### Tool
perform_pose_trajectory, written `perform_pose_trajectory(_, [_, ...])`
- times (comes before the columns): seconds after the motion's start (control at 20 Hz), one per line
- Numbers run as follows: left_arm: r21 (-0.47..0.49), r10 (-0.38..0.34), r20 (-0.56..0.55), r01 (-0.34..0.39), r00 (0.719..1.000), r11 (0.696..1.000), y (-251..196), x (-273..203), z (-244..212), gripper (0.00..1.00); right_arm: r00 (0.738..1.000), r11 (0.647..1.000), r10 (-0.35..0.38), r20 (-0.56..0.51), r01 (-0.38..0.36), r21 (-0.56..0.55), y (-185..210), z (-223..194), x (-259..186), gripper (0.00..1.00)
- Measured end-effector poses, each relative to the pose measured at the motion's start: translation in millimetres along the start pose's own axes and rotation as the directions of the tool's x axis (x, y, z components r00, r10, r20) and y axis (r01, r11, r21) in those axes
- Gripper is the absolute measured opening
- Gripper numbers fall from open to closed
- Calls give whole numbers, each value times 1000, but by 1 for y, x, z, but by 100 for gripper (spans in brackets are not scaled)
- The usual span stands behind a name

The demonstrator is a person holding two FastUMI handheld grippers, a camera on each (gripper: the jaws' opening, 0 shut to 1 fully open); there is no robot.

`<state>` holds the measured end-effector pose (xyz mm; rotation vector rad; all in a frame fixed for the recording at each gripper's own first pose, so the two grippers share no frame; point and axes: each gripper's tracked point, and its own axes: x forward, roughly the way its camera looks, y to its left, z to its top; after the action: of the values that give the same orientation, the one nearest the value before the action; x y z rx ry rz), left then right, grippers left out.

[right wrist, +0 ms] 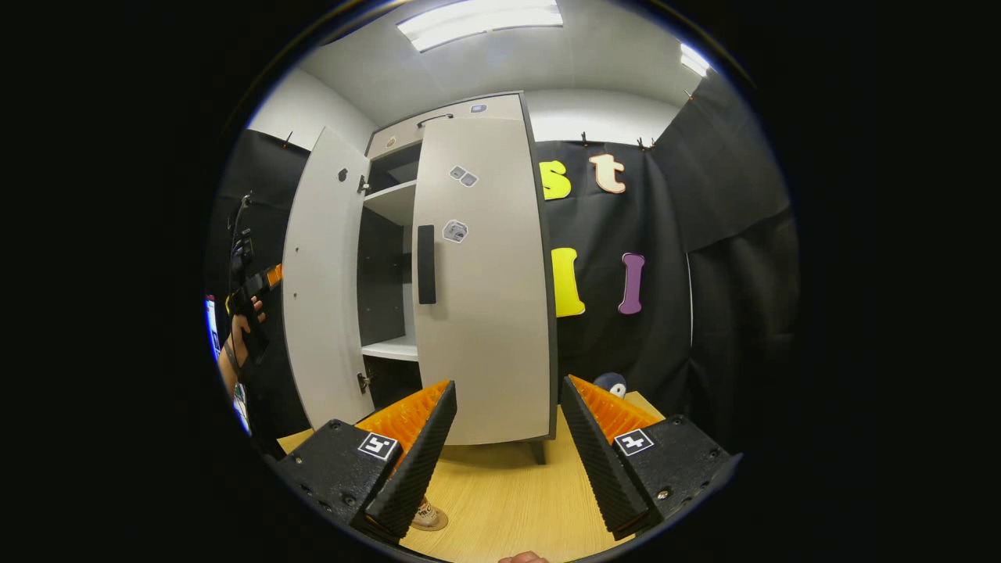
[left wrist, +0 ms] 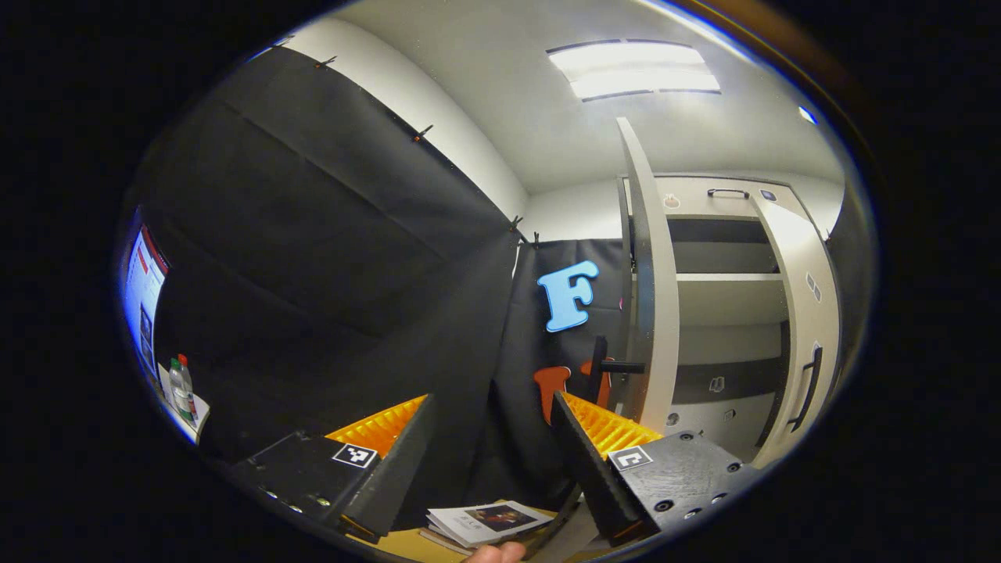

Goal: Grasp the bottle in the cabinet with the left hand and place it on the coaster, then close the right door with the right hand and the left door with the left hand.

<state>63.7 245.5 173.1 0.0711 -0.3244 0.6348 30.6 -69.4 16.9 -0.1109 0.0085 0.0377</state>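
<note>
While both doors hang open, the door-closing stage looks to be the one in hand.

Left gripper view: the left gripper (left wrist: 493, 461) has its fingers apart, holding nothing, and points just left of the cabinet (left wrist: 727, 297). The left door (left wrist: 653, 313) stands edge-on and wide open. The right door (left wrist: 809, 313) at the cabinet's far side is ajar, with its handle (left wrist: 805, 391) facing out. What shows of the shelves carries no bottle. A bottle (left wrist: 181, 387) stands well left of the cabinet beside a screen (left wrist: 145, 289); I cannot tell whether it is the task's one. Booklets (left wrist: 485, 522) lie low before the cabinet; their print is too small to read.

Right gripper view: the right gripper (right wrist: 508, 453) is likewise apart and empty, over the table (right wrist: 508, 508) in front of the cabinet and well off the right door. A coaster (right wrist: 428, 518) lies before the cabinet with something on it, mostly hidden by a finger. The left gripper waits left of the open door, in a hand (right wrist: 235, 344).

Next, I judge, the right gripper must reach the right door's face and push it flush; the left door follows. Stickers on the doors are unreadable; the grippers bear only square coded tags.
</note>
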Motion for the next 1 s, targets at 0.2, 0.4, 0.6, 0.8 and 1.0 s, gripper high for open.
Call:
perform_pose_trajectory(0.2, [15, -34, -8, 34, 999, 999, -5, 1, 4, 92, 1000, 1000, 7, 7, -7, -3, 2, 1, -1, 83])
perform_pose_trajectory(0.4, [-16, -132, -26, 131, 991, 991, -4, 2, 6, 92, 1000, 1000, -4, -2, 4, -2, -1, -1, -5, 83])
perform_pose_trajectory(0.6, [-87, -247, -35, 243, 968, 966, -4, 1, -2, 99, 999, 999, -35, 4, 35, -3, -10, 2, -14, 83])
perform_pose_trajectory(0.8, [-100, -341, -36, 336, 939, 937, -1, -3, -6, 94, 995, 995, -101, 19, 101, -3, -32, 4, -25, 83])
perform_pose_trajectory(1.0, [-82, -393, -21, 390, 919, 917, -11, -14, -6, 99, 987, 987, -158, 19, 158, 11, -46, -2, -44, 83])
